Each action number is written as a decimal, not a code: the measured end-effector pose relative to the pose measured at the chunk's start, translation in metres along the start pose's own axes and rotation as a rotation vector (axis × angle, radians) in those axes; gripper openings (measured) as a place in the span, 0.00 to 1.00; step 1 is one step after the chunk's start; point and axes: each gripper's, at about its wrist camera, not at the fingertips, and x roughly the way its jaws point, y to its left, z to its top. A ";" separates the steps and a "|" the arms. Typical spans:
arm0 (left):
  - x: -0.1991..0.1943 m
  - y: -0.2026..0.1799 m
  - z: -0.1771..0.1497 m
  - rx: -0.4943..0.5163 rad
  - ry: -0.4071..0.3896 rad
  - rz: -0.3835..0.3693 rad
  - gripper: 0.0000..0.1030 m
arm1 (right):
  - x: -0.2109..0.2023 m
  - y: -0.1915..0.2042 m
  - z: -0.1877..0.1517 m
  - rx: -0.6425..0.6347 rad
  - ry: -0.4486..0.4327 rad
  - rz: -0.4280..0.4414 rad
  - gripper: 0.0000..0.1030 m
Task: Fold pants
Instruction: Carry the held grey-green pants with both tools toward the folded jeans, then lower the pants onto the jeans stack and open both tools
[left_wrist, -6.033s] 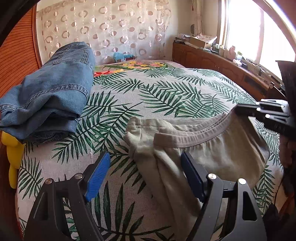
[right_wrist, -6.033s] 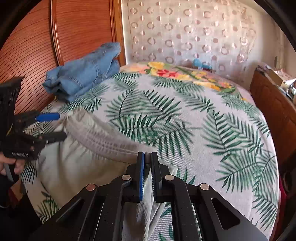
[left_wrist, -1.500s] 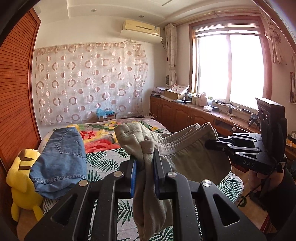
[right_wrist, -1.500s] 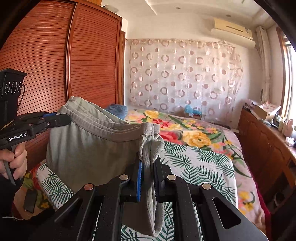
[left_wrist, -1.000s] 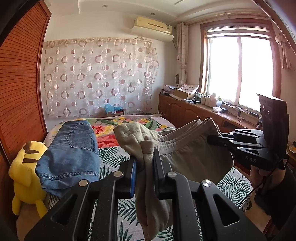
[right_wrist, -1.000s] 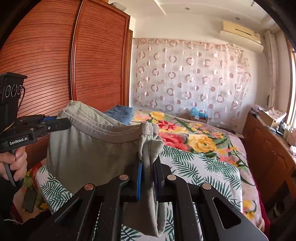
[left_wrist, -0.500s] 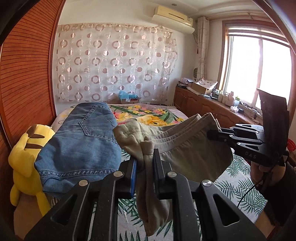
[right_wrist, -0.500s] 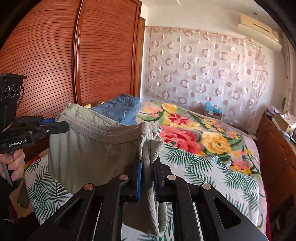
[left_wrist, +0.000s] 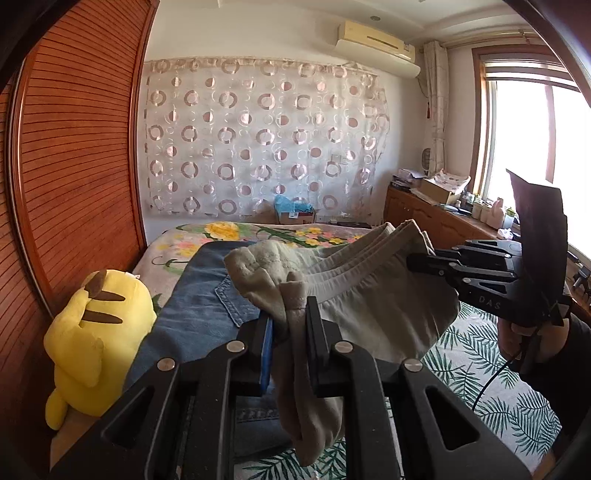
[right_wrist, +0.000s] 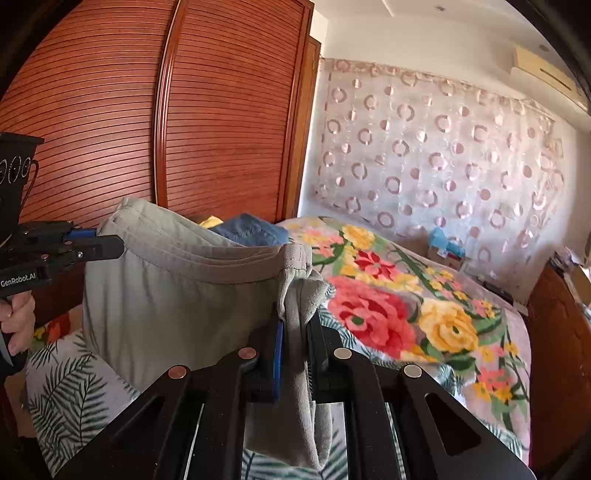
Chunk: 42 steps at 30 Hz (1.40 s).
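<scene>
In the left wrist view, your left gripper (left_wrist: 289, 328) sits low in the centre, clamped on one bunched corner of the grey pants (left_wrist: 373, 306). These hang in the air across the middle of the frame, over the folded jeans (left_wrist: 195, 314) and beside the yellow plush toy (left_wrist: 92, 332) at lower left. At right, your right gripper (left_wrist: 417, 260) pinches the other waistband corner. The pinch here is thick and lumpy. If you swing the cloth hard, I judge a layer could creep out and spoil the fold.

In the right wrist view, your right gripper is closed on a narrow strip of waistband at lower centre, and the left gripper reaches in from the left edge. The pants span the gap above the leaf-print bedspread (right_wrist: 74, 398). The hem is hidden behind the gripper bodies, so you cannot tell whether it clears the bed. It could drag and crumple as you lower.
</scene>
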 end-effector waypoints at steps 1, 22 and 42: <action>0.001 0.004 0.001 -0.003 -0.002 0.009 0.16 | 0.006 -0.001 0.002 -0.007 -0.005 0.004 0.10; 0.010 0.058 -0.023 -0.155 -0.025 0.086 0.16 | 0.106 0.002 0.035 -0.208 0.000 0.068 0.10; 0.016 0.070 -0.051 -0.267 0.014 0.175 0.16 | 0.147 0.001 0.056 -0.233 0.053 0.195 0.10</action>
